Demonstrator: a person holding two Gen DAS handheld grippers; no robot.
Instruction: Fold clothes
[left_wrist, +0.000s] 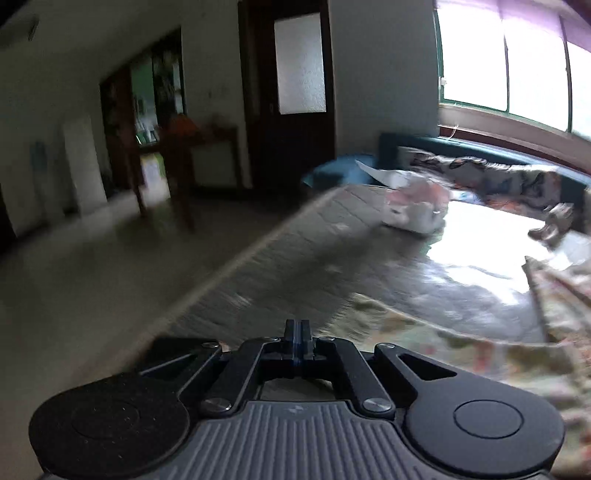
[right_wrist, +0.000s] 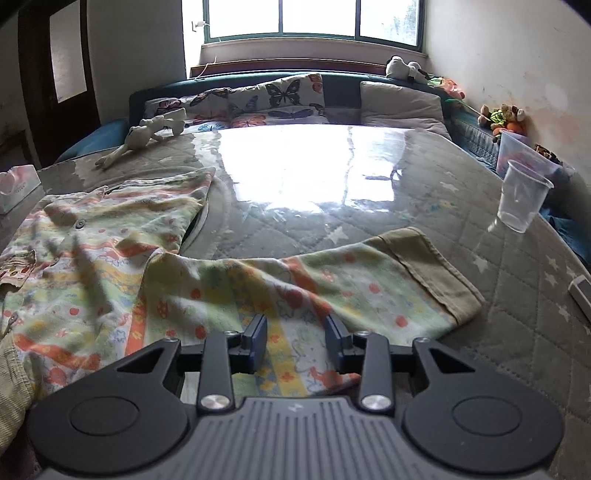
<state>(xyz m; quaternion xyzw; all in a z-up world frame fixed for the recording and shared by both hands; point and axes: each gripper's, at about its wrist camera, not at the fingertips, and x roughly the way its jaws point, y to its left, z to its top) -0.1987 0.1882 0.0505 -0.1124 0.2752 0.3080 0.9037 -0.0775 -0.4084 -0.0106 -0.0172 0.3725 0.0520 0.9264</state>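
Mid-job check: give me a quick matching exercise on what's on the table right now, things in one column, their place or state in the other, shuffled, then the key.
Things:
1. left gripper
2. right gripper
3. clear plastic cup
4. patterned garment

States or places:
A. upright near the table's right edge
B. jaws apart, over the sleeve
C. spread out, unfolded on the table
D. jaws closed, at the table's left edge

Pairs: 1-D, 2-B, 3-A, 4-C

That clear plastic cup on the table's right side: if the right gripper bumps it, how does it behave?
The cup looks thin-walled and empty, so probably light and easily tipped. The glossy table cover suggests it may slide first. Once over, it would likely roll.
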